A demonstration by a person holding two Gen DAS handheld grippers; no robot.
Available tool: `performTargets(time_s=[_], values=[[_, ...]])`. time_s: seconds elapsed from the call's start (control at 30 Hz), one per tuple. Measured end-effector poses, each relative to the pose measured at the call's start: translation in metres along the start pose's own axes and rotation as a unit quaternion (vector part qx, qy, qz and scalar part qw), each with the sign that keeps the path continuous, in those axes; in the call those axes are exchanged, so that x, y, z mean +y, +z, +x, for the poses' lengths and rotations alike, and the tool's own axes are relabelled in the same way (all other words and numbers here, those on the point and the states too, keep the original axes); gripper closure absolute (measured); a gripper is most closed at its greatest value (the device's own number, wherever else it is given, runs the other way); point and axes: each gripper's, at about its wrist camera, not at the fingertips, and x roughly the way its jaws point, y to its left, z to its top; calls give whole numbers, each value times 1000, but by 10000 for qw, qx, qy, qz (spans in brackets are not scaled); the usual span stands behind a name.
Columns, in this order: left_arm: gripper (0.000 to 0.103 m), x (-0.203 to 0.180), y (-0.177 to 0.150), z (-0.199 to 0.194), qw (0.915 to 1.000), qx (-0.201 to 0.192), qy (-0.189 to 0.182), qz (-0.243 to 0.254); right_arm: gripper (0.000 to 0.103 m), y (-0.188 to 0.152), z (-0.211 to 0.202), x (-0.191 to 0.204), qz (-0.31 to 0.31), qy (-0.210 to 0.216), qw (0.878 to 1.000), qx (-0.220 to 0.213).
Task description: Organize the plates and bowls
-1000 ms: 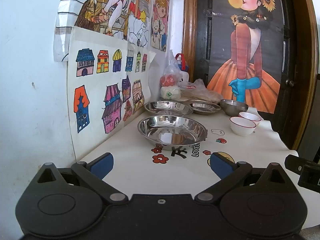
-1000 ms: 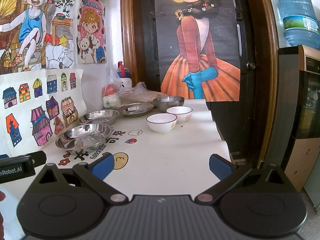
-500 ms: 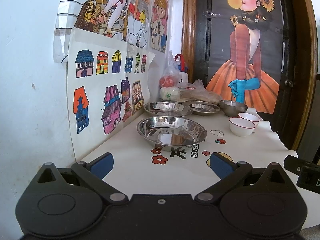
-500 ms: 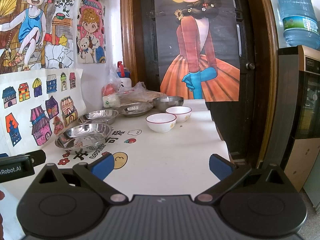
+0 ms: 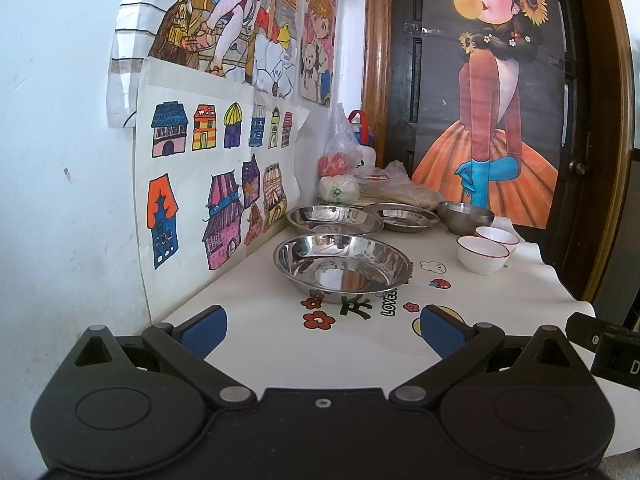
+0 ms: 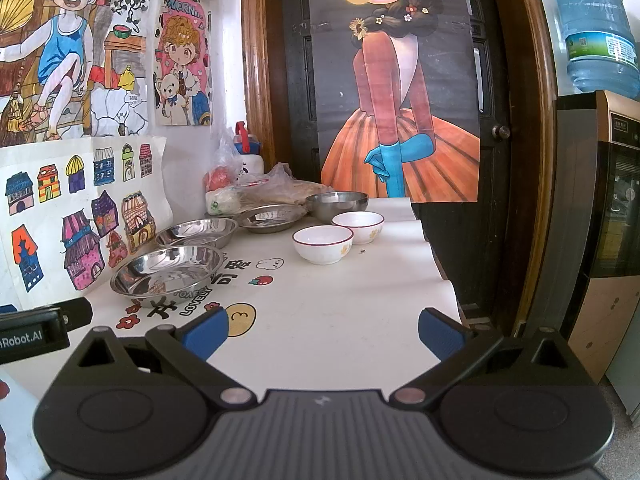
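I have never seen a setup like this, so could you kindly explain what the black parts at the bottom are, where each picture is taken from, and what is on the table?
There is no robot arm here: a person holds a two-finger gripper in each hand, and each carries a camera looking along its fingers. One picture is from the left gripper, the other from the right gripper; the black shapes with blue pads are those grippers. Both are open and hold nothing. On the white table sit three shallow steel plates, the nearest steel plate in front, a deeper steel bowl, and two white bowls with red rims. Plastic bags lie at the back.
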Motion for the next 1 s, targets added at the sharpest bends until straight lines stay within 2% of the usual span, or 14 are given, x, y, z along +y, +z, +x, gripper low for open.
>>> performTargets(time_s=[1.0], values=[[1, 1, 0, 0, 10000, 5, -5, -6, 0, 0, -1, 1, -34, -10, 10000, 17]])
